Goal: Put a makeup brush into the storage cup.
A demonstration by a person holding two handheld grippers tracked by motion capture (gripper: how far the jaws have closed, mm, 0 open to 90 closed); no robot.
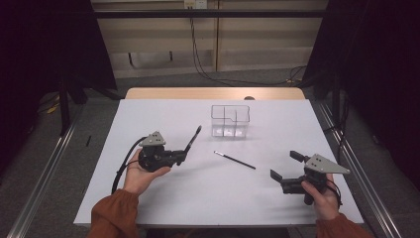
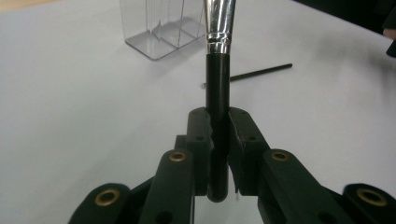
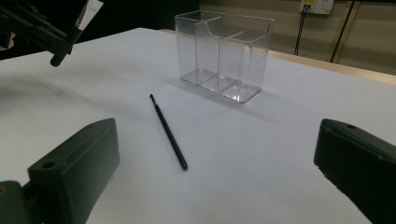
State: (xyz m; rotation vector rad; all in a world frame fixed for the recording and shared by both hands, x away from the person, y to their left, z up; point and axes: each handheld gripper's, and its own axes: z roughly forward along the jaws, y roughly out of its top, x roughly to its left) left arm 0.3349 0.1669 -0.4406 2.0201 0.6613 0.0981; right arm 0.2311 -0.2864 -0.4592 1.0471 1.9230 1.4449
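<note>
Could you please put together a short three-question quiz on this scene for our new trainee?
1. True or false: the left tongs are shut on the makeup brush.
2. Where does the thin black brush lie: A) inside the clear organizer, B) flat on the white table, C) in the right tongs?
3. How do the right tongs stand?

Key:
1. True.
2. B.
3. Open, with nothing between them.

A white tabletop (image 1: 163, 198) stands on grey floor (image 1: 44, 163); beyond the jaws, a beige wall (image 1: 267, 39) with dangling cables (image 1: 198, 59), dark curtains (image 1: 376, 59) at both sides.
</note>
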